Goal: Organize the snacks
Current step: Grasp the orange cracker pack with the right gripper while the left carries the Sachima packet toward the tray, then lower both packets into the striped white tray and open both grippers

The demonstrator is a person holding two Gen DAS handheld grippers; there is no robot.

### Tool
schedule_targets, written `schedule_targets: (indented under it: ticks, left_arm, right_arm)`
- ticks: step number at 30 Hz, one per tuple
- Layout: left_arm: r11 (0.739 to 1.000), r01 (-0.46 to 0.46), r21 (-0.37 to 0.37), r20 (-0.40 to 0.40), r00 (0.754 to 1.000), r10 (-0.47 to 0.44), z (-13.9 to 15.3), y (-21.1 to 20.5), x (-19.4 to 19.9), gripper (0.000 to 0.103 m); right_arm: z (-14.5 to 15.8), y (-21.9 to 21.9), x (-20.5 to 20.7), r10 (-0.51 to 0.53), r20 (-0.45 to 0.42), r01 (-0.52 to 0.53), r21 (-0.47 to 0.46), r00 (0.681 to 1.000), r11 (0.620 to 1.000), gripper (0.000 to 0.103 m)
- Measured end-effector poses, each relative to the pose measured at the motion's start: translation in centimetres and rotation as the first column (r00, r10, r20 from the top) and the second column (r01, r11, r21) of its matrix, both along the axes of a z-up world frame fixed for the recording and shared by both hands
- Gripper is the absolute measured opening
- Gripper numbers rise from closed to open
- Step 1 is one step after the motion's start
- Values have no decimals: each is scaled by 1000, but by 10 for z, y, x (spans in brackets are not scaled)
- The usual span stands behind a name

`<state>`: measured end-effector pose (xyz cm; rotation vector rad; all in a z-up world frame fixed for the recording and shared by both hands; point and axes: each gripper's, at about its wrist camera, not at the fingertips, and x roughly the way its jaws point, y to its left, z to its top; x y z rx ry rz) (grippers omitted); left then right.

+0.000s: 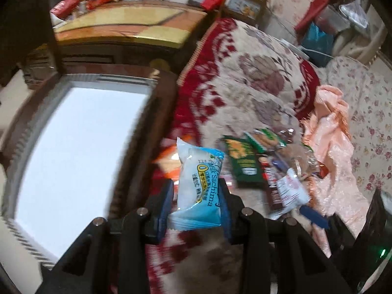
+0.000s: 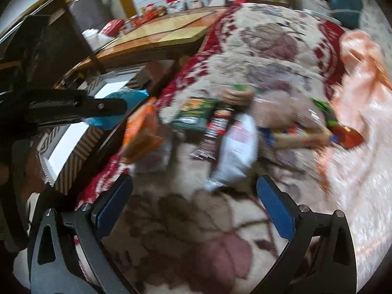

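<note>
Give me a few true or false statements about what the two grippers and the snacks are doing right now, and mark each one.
1. The left gripper is shut on the blue Milk Sachima packet. True.
2. The right gripper is holding the white packet. False: its fingers are spread wide and empty, and the packet lies on the blanket ahead of them.
3. The white box already holds several snacks. False: no snack shows on its white inside.
4. A green packet and an orange packet lie on the floral blanket. True.
5. The Milk Sachima packet lies flat on the blanket. False: it is lifted between the fingers.
</note>
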<state>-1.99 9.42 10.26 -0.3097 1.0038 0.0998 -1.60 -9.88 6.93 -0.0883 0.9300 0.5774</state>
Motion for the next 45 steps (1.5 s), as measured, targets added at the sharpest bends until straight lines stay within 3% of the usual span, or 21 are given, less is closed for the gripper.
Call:
schedule_targets:
  ticks: [8, 11, 15, 19, 20, 21, 23, 32, 45]
  left_arm:
    - [994, -112, 14, 35, 993, 111, 6, 50, -28, 37]
    - [991, -137, -2, 35, 990, 137, 3, 64, -33, 37]
    - [987, -158, -6, 37, 987, 158, -2, 76, -36, 37]
    - [985, -170, -6, 29, 985, 170, -7, 86, -39, 37]
    - [984, -176, -13, 25, 984, 176, -9, 89, -40, 37]
    - [984, -180, -16, 24, 983, 180, -10, 90, -41, 37]
    - [982, -189, -17, 27, 982, 189, -10, 93, -43, 37]
    - [979, -202, -4, 53, 978, 202, 0, 96, -52, 37]
    - [972, -233, 33, 65, 971, 230, 8, 110, -61, 37]
  right_arm:
    - [5, 77, 18, 155, 43, -148, -126, 987, 981, 102]
    - [0, 103, 26, 205, 53, -189, -217, 977, 958, 98]
    - [-14, 133, 37, 268, 4, -253, -319, 963, 913, 94]
    - [-29, 144, 43, 301, -15, -281, -408, 953, 869, 70]
    - [-32, 144, 46, 302, -32, -289, -404, 953, 868, 57]
    - [-35, 143, 49, 293, -47, -286, -411, 955, 866, 54]
    - [-32, 139, 47, 289, -40, -280, -403, 956, 871, 53]
    - [14, 111, 30, 233, -19, -233, -167, 972, 958, 53]
    - [31, 149, 5, 296, -11, -296, -86, 955, 951, 53]
